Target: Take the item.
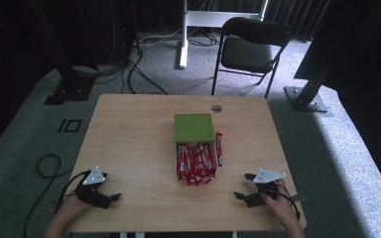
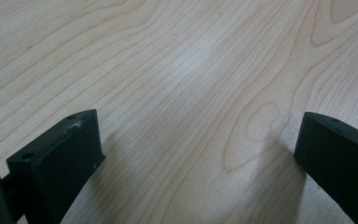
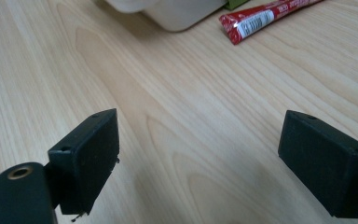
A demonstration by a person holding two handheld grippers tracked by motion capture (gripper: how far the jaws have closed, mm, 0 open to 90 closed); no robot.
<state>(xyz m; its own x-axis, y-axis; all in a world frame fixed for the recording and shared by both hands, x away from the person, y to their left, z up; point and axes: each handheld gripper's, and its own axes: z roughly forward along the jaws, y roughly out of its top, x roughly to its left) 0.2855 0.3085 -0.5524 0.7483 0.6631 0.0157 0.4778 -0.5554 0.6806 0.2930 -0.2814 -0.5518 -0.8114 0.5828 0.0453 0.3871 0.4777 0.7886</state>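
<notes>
The left claw (image 1: 110, 194) rested low on the pale wood-grain counter (image 1: 129, 144) near its front left corner, held by the person's left hand (image 1: 69, 210), with its grey three-cornered plate on top. In the left gripper view its two black jaws stood wide apart, released, with bare wood (image 2: 186, 93) between them and ahead of them.

The right claw (image 1: 244, 186) sat near the front right corner of the counter, gripped by the person's right hand (image 1: 283, 203). Its jaws too were spread and released, holding nothing, as the right gripper view showed (image 3: 198, 158).

Between the two claws and farther from the person lay a white rectangular box (image 1: 194, 148) with a flat green square lid (image 1: 194, 127) covering its far half. The open near half was packed with long red foil snack sticks (image 1: 194, 162), some spilling past the front edge. One more red stick (image 1: 219, 148) lay on the counter just beside the box, on the side toward the right claw. In the right gripper view a red stick with a white label (image 3: 261, 18) lay ahead and to the right of the jaws, next to the white box corner (image 3: 177, 11).

Beyond the counter stood a black folding chair (image 1: 250, 49) on grey carpet.
</notes>
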